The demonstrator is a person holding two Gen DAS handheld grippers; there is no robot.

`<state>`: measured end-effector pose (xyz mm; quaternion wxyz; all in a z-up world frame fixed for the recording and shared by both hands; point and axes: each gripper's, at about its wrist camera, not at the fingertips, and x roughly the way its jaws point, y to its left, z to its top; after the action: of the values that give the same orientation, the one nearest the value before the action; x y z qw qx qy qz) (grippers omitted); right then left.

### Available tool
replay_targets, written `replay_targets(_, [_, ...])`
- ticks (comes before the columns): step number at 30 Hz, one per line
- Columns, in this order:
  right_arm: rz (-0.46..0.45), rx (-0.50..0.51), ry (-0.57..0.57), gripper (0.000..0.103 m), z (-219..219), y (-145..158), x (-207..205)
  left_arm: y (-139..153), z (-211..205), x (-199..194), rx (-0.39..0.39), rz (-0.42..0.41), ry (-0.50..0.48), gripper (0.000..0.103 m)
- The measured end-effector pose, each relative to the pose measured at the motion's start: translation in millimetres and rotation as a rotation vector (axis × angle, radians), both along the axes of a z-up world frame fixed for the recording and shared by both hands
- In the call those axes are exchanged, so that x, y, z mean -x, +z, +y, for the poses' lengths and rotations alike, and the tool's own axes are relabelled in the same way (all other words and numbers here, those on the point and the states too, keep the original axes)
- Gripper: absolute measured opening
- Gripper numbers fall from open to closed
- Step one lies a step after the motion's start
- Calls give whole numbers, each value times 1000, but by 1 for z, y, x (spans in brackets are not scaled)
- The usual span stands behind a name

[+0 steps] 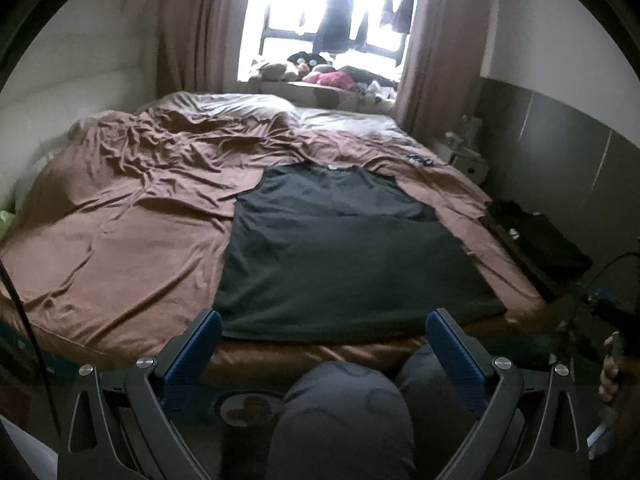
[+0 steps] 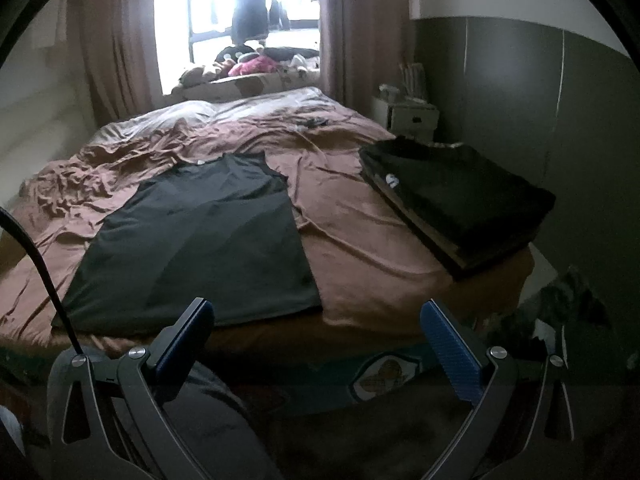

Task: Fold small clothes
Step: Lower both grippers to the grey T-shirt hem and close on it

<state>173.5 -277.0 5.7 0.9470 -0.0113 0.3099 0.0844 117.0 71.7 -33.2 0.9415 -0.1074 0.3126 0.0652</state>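
1. Shirt (image 1: 340,248): dark grey, sleeveless or short-sleeved, hard to tell which. It lies flat on the bed (image 1: 120,216), face up or down unclear. The hem is at the near edge of the bed and the neckline points toward the window (image 1: 332,20).
2. Shirt, handling (judged): thin knit, light, limp, no stiffness. It will drape and sag from any pinch point. It may drag along the sheet instead of lifting cleanly, and the sheet could get nipped with it.
3. Shirt, hold points (judged): the two hem corners nearest the bed edge, or a shoulder and the hem corner on one side for a lengthwise fold. Pinch at an edge where a single layer pair can be lifted off the sheet.
4. Left gripper (image 1: 324,334): fingers spread wide, holding nothing. It hovers off the near bed edge, in front of the shirt's hem.
5. Right gripper (image 2: 318,328): fingers spread wide, empty. It is also off the near bed edge, just right of the shirt's right hem corner.
6. Stack (image 2: 460,196): dark folded garments on a flat board at the right edge of the bed, well apart from the shirt.
7. Sheet: brown, heavily wrinkled left of the shirt, smoother beneath it.
8. Task state (judged): the shirt is spread out and the first fold is not yet made.
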Motion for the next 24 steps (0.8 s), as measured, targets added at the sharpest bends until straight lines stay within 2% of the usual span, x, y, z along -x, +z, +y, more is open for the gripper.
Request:
replay_targets(11, [79,12,-7,103,8,-13,-45,-34,34,-42,0,103,67,102])
replay_targets(14, [97,-1,-4,103,11,-17,-54,-49,51,-50,21,132,85,102])
replay_targets(17, [106,-12,27,103,10,-22,-60,-59,68,-55,53,147,106,96])
replay_targets(21, [127,17,43,103,6,-32,-69,-78,86,-62,81,188,141,83])
replay_targets(24, [144,-28,58,103,-3,-37,-76,-92,98,-64,101,216,173,76])
